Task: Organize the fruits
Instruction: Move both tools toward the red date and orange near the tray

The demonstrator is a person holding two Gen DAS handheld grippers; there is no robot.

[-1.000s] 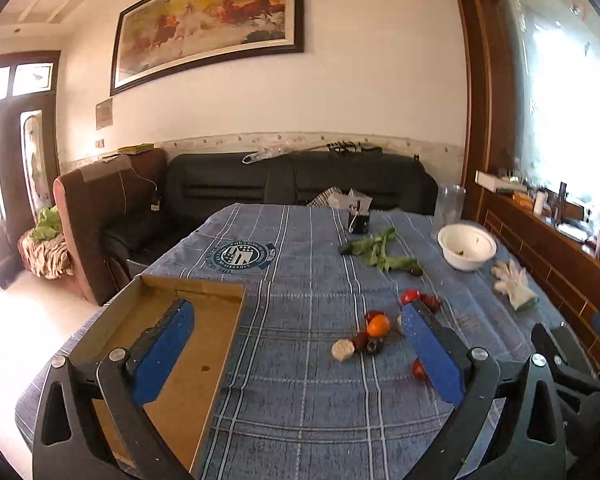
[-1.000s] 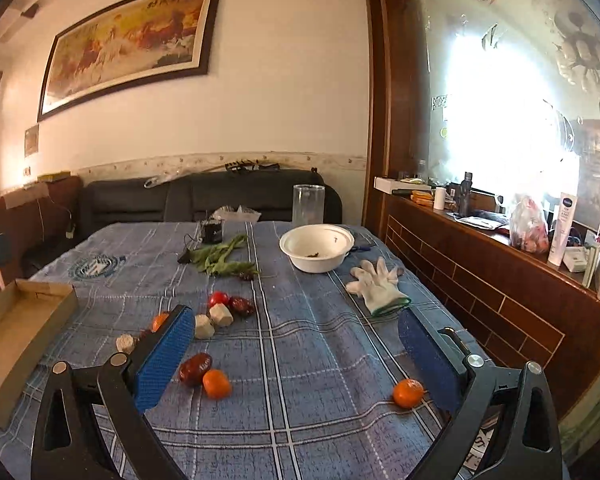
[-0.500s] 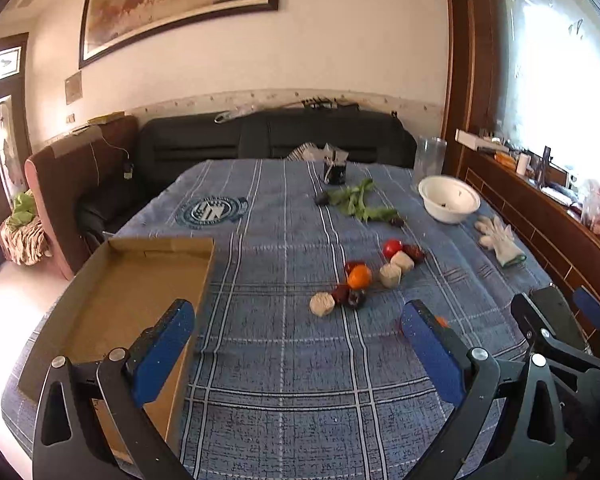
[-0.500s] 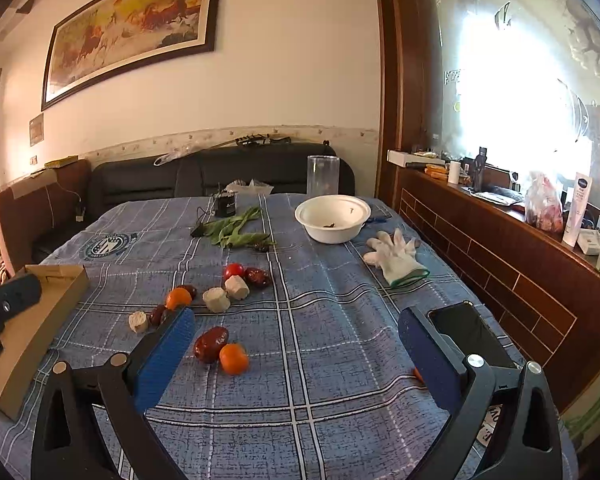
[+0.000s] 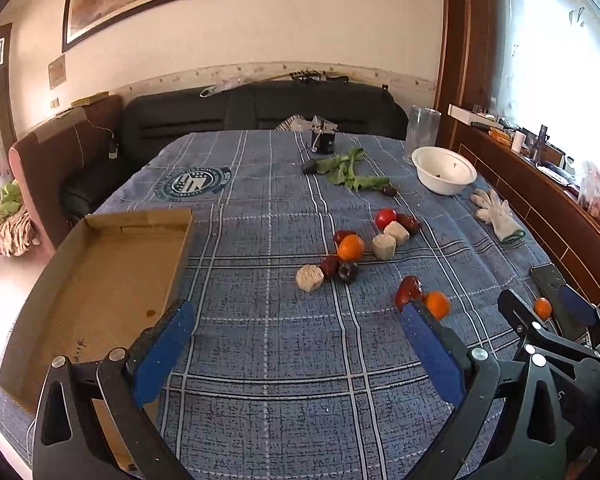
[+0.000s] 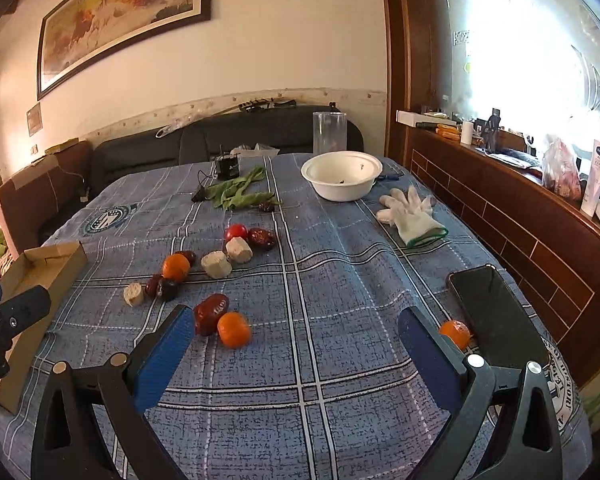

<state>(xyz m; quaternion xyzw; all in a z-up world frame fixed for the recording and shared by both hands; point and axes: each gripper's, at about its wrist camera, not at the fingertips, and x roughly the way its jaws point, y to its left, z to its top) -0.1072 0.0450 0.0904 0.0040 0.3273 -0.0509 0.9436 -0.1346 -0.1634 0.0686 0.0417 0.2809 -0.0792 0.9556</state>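
Fruits lie scattered mid-table: an orange (image 5: 350, 247) with dark red dates beside it, a red tomato (image 5: 385, 218), pale chunks (image 5: 309, 277), and nearer me a large date (image 6: 211, 313) touching a second orange (image 6: 234, 329). A third small orange (image 6: 455, 333) sits by a phone. An open cardboard box (image 5: 100, 280) rests on the table's left side. My left gripper (image 5: 296, 344) hovers open over bare cloth between box and fruit. My right gripper (image 6: 296, 344) is open too, low over the cloth, holding nothing.
A white bowl (image 6: 341, 180), a clear glass (image 6: 329, 132), green leaves (image 6: 240, 192) and a white glove (image 6: 412, 218) lie at the far side. A black phone (image 6: 496, 312) rests near the right edge. A dark sofa stands behind the table.
Both grippers have tilted down and moved closer to the table; the fruits and box now sit lower and nearer in view. Nothing was grasped.
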